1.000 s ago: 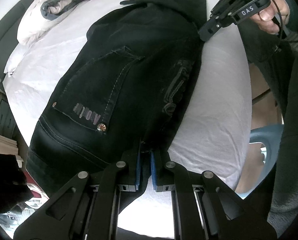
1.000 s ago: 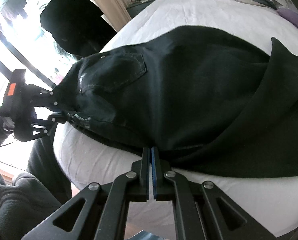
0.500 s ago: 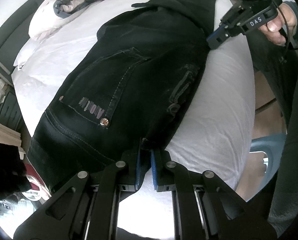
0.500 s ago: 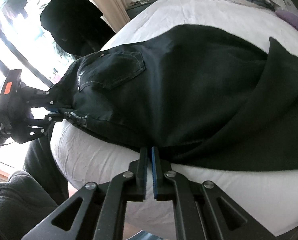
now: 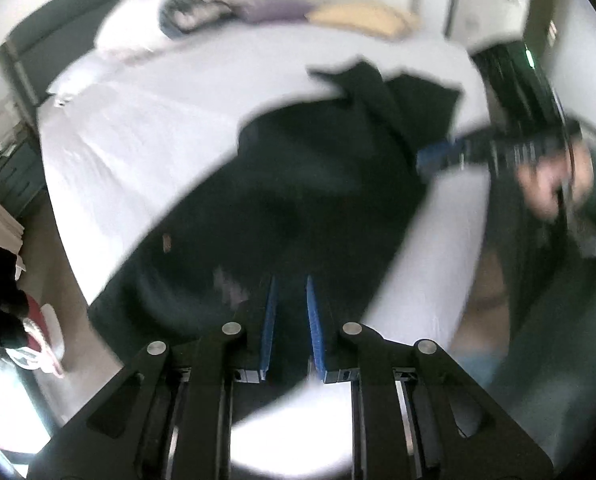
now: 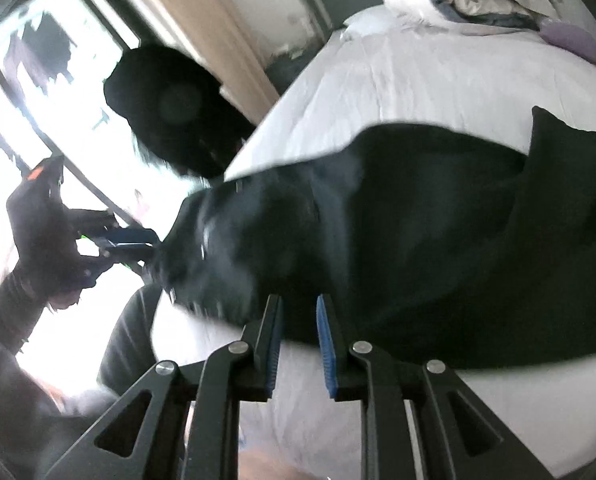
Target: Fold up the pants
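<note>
From my left wrist view, the bed [image 5: 146,128] spreads white under me, with a pillow [image 5: 170,20] and bundled bedding at its far left end. The black pants [image 5: 298,184] lie across the near part of the mattress, running from the waistband close to me toward the leg ends at the far right. My left gripper [image 5: 290,320] has its 2 blue-padded jaws parted, a clear gap between them, and dark denim shows just beyond the tips; the frame is blurred, so I cannot tell whether the pads touch the cloth. To the right, my right gripper [image 5: 441,156] sits at the edge of the pants, near the leg ends. In its own view, its jaws [image 6: 299,332] are likewise spread apart at the near edge of the fabric.
</note>
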A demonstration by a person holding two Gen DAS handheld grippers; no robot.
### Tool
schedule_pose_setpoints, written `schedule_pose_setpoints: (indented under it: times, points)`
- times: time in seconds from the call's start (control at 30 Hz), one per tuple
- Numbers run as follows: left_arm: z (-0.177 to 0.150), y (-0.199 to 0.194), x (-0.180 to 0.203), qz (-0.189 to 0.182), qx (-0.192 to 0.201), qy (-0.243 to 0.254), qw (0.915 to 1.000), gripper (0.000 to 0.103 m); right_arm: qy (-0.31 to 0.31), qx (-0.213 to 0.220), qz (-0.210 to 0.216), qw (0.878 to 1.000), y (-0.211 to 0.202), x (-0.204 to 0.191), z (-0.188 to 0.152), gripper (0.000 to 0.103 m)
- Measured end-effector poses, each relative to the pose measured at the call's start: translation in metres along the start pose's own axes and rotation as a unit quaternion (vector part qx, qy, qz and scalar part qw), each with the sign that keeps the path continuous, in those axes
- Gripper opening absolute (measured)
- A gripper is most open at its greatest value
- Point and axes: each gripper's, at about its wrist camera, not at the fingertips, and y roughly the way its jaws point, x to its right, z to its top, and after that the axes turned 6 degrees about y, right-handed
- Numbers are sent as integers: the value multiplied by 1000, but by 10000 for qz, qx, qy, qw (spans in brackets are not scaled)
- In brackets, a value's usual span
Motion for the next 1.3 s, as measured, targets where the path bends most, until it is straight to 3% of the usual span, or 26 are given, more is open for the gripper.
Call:
schedule_pose_setpoints:
  times: [0.1,0.2,0.23,0.27,0.4,0.47,0.53,0.57,0.63,0.73,0.77,0.83,0.9,0.93,0.97,1.03,1.13,1.3]
  points:
    - [24,42,0,18,0,-240,9997,15,234,40,69,9997,19,10,13,19]
    - [19,99,-6,4,-572,-570,9967,15,748,-403,-442,9954,50,38,10,19]
    - [9,117,-6,75,-827,-578,9949,15,819,-441,-610,9938,53,44,7,11]
    - [0,122,-7,49,-699,-578,9959,15,948,-391,-681,9924,51,55,1,0]
    - [-4,102,-13,-12,-471,-776,9959,15,1177,-118,-1089,9870,24,75,-3,0]
    - [7,90,-14,314,-431,-678,9963,15,1308,57,-1279,9831,7,82,1,5]
    - [24,80,-13,257,-180,-626,9975,15,1265,194,-1129,9853,-1,77,8,18]
    - [39,79,-16,123,6,-703,9974,15,1137,258,-973,9884,-2,68,11,36]
    - [58,85,-14,-40,185,-826,9964,15,870,213,-737,9932,5,52,13,55]
    - [85,111,-6,-358,256,-1137,9925,15,720,-109,-887,9934,28,48,4,54]
    - [92,125,-4,-486,207,-1234,9910,15,848,-166,-961,9916,29,57,1,42]
    - [93,155,-6,-538,-163,-1414,9884,15,1042,-66,-956,9899,18,72,0,38]
    - [80,186,-6,-636,-618,-1661,9821,15,1175,94,-1258,9850,-7,87,-1,38]
    - [77,184,-4,-645,-493,-1700,9821,15,1267,221,-1469,9808,-26,97,-1,38]
    - [80,182,-3,-636,-489,-1703,9821,15,1364,360,-1591,9771,-41,104,0,47]
    - [90,175,-4,-653,-455,-1740,9815,15,1517,581,-1984,9666,-65,116,7,55]
    - [111,166,6,-778,-33,-1627,9836,15,1484,929,-2249,9585,-95,132,38,58]
    - [119,217,11,-856,-491,-1779,9791,15,822,875,-2961,9476,-81,129,111,58]
